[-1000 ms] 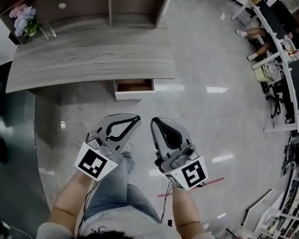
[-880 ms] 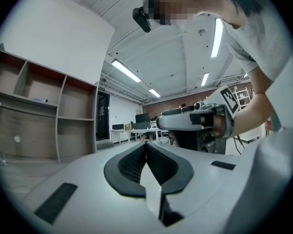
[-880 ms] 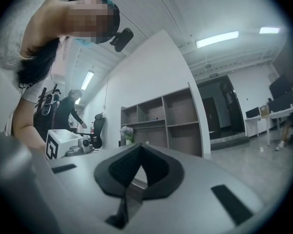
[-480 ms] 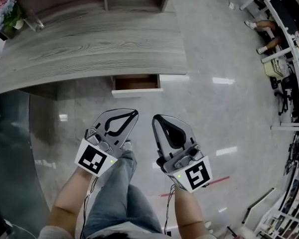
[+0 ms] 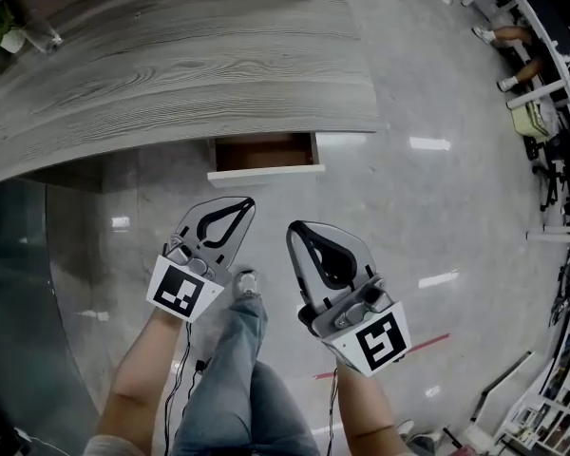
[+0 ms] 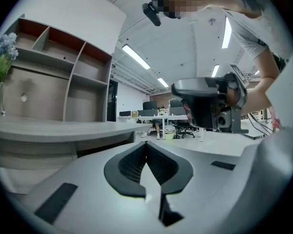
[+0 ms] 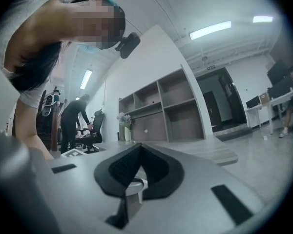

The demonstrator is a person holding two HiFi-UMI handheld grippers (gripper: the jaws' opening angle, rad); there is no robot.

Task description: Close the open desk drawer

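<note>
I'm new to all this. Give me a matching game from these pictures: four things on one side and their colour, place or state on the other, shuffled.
Things:
1. drawer
2. desk
3. left gripper
4. red line

Descriptions:
A. grey wood grain
B. on the floor
C. open, brown inside
D. jaws shut, nothing held

Pairs: 1-C, 2-A, 3-D, 4-B
</note>
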